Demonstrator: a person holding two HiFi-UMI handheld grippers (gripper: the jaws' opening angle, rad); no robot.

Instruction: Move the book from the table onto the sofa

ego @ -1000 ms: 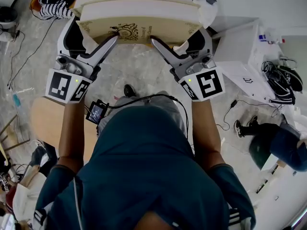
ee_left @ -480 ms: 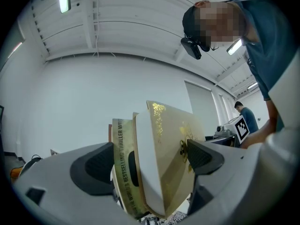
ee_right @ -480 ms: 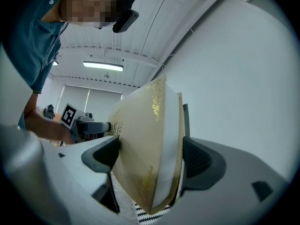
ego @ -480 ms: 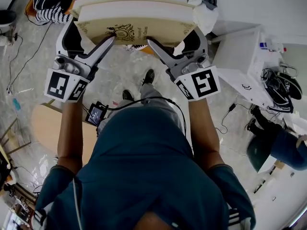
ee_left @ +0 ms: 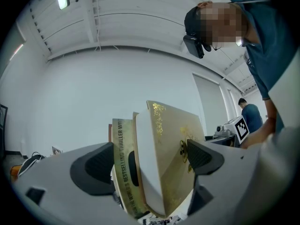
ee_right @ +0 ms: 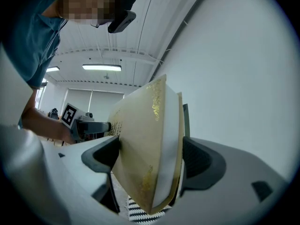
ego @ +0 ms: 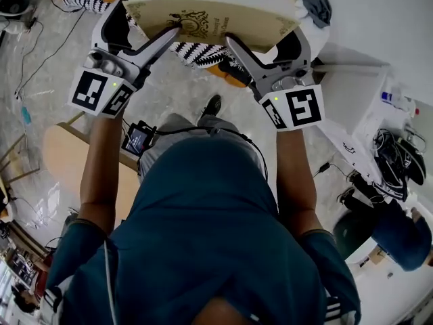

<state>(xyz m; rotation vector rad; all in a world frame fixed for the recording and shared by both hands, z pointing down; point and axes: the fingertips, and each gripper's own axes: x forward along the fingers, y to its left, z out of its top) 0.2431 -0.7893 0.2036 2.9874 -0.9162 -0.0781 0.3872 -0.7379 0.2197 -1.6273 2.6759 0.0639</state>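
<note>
I hold a thick cream book (ego: 216, 19) with gold ornament on its cover, flat and off any surface, at the top of the head view. My left gripper (ego: 166, 32) is shut on its left end and my right gripper (ego: 237, 45) on its right end. In the left gripper view the jaws clamp the cream book (ee_left: 168, 153) together with an olive volume (ee_left: 123, 168) with spine print, the left gripper (ee_left: 150, 165) pressing both sides. The right gripper view has the book (ee_right: 140, 158) squeezed between the right gripper (ee_right: 150, 158) pads.
Under the book lie a black-and-white striped fabric (ego: 203, 53) and an orange item (ego: 226, 73). A white table (ego: 358, 107) stands at the right, a round wooden top (ego: 64, 168) at the left. Cables run over the floor. Another person (ego: 399, 235) is at lower right.
Both grippers and the book have shifted up and slightly right in the head view. The striped fabric and orange item have come into sight beneath the book. The grip is unchanged.
</note>
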